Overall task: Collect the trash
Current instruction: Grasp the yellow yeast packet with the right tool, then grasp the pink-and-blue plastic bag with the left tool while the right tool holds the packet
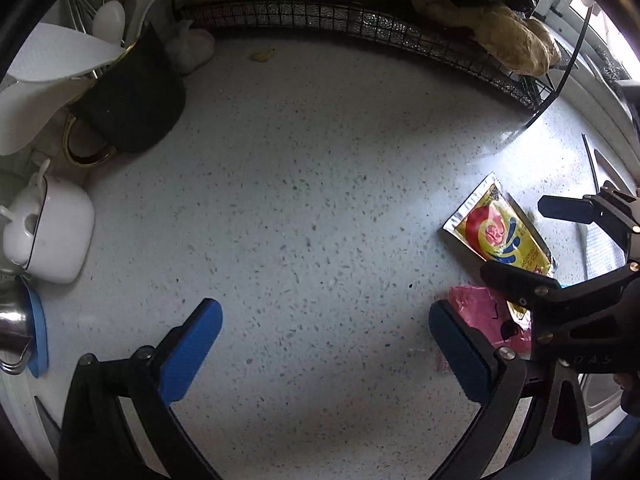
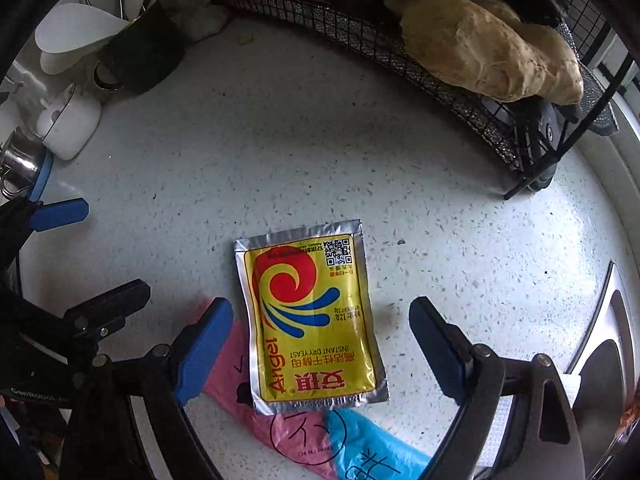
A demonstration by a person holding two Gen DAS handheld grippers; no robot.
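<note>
A yellow yeast packet (image 2: pixel 312 320) with a red swirl and silver edges lies flat on the speckled counter, partly on top of a pink and blue plastic bag (image 2: pixel 304 440). My right gripper (image 2: pixel 322 320) points down over the packet, open, its blue fingers on either side and not touching it. In the left wrist view the packet (image 1: pixel 500 232) and the pink bag (image 1: pixel 476 308) are at the right, with the right gripper (image 1: pixel 514 238) above them. My left gripper (image 1: pixel 326 332) hangs open over bare counter, nothing between its fingers. It also shows at the left of the right wrist view (image 2: pixel 116 246).
A black wire rack (image 2: pixel 400 48) holding ginger root (image 2: pixel 488 48) runs along the back. At the left stand a black utensil cup (image 1: pixel 132 96), a white lidded jar (image 1: pixel 56 232) and a steel cup (image 1: pixel 12 328). A small yellow scrap (image 1: pixel 262 56) lies near the rack. A sink (image 2: pixel 608 352) is on the right.
</note>
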